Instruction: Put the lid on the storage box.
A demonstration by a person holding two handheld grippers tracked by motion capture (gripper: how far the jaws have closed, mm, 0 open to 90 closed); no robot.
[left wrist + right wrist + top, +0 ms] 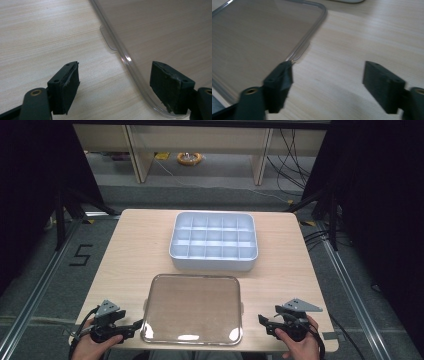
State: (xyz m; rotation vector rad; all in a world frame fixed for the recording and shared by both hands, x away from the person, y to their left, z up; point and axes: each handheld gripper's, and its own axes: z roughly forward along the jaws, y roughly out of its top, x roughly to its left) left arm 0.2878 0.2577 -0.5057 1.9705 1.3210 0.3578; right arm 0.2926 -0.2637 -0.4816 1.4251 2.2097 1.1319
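Observation:
A clear plastic lid point(192, 307) lies flat on the near half of the wooden table point(135, 250). Behind it sits a pale blue tray point(214, 265) divided into several empty compartments. My left gripper point(136, 325) rests by the lid's left edge, jaws open; in the left gripper view the lid's rim point(130, 63) and a small tab point(108, 37) run between the open jaws, untouched. My right gripper point(262, 322) sits just right of the lid, also open; in the right gripper view the lid's edge point(308, 37) lies beside its left jaw, with bare table between the pads.
The table's near edge lies just below both hands. Dark curtains flank the table on both sides. Shelving legs, cables and a yellow roll point(189, 158) lie on the floor beyond the far edge.

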